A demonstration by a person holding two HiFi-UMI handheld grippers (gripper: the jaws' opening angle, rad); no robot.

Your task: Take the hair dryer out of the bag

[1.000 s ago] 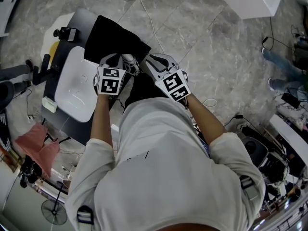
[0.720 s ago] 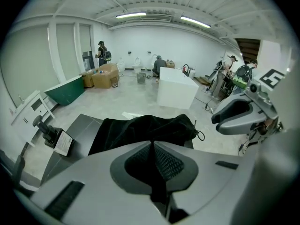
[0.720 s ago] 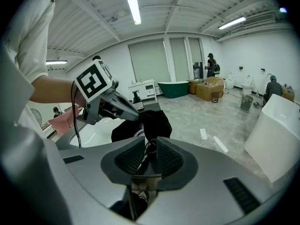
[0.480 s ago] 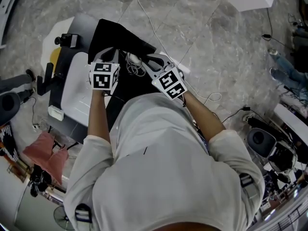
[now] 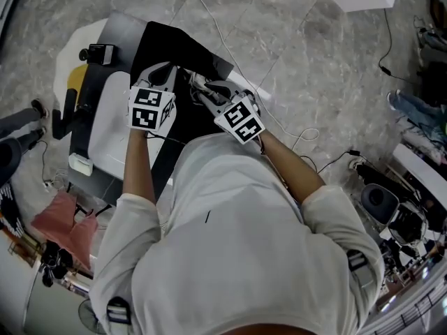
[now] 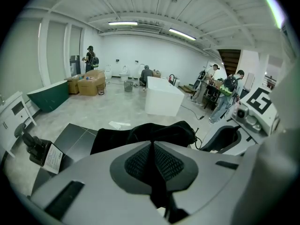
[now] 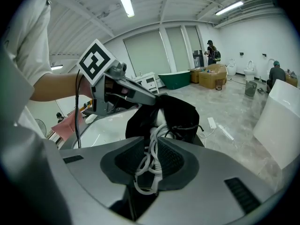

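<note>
While the left gripper [image 6: 152, 146] pinches the black bag [image 6: 159, 132], the right gripper [image 7: 151, 158], closed on the white cord [image 7: 152, 142], has drawn it out, so the hair dryer should follow.

Bag [image 7: 180, 110]: I see matt black cloth, soft and creased. Cord [image 7: 149, 168]: smooth white plastic, slight sheen. Right tool [image 7: 151, 139] pads [image 7: 130, 158]: dark ribbed rubber; its shell matt grey plastic. Floor [image 5: 314, 68]: polished, veined grey stone.

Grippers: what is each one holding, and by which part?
The left gripper pinches the black bag by its cloth edge. The right gripper pinches the hair dryer's white cord by its coiled bundle, which comes out of the bag's mouth.
</note>
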